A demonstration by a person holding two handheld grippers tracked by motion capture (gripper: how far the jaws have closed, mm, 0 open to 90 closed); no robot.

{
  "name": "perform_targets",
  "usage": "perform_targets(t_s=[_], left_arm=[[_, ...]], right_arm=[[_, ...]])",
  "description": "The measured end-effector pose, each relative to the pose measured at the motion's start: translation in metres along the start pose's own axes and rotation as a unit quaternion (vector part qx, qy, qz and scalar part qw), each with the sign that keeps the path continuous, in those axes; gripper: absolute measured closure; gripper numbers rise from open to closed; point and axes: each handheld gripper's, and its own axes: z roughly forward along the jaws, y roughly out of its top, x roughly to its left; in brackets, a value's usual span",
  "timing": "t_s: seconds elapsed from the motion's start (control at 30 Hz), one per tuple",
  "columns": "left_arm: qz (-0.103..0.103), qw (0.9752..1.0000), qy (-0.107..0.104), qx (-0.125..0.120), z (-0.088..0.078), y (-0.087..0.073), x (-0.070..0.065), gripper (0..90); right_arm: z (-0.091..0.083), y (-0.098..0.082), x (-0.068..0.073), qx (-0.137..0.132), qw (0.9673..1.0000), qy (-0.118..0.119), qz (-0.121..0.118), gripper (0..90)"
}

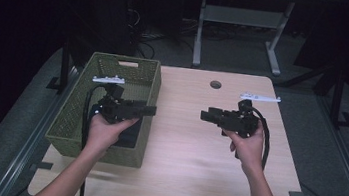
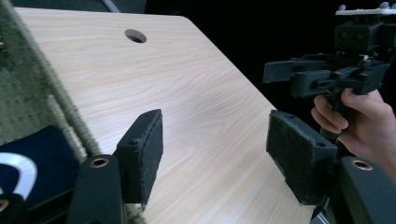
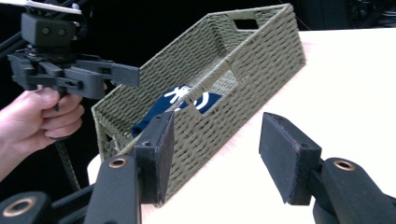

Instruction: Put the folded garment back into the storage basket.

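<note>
Count: one woven olive-green basket [image 1: 150, 82], one dark blue cloth [image 3: 184, 103] with white markings inside it, two tongs, one light wood worktop [image 1: 189, 165] with one round hole [image 1: 215, 85] near its far edge.

Left to right in the high view: the basket sits at the worktop's left edge. The left tongs [image 1: 150, 110] are held over the basket's right wall, pointing toward the worktop's middle. The right tongs [image 1: 205, 115] are held above bare wood, pointing back at them. The two are well apart.

The left gripper view shows the left tongs [image 2: 215, 154] spread, nothing between the pads, bare worktop beyond. The right gripper view shows the right tongs [image 3: 217, 154] likewise spread and empty.

The cloth is barely discernible in the high view; the right gripper view shows it lying on the basket floor, crumpled, white curved marks uppermost. The left gripper view catches a corner of it past the basket rim.
</note>
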Motion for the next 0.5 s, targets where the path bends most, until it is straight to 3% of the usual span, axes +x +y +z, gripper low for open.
perform_targets(t_s=[0.5], left_arm=[[0.018,0.9995,-0.026,0.007,0.024,-0.004,-0.025,34.3]], right_arm=[[-0.043,-0.019,-0.016,-0.017,0.9990,-0.040,0.012,43.8]])
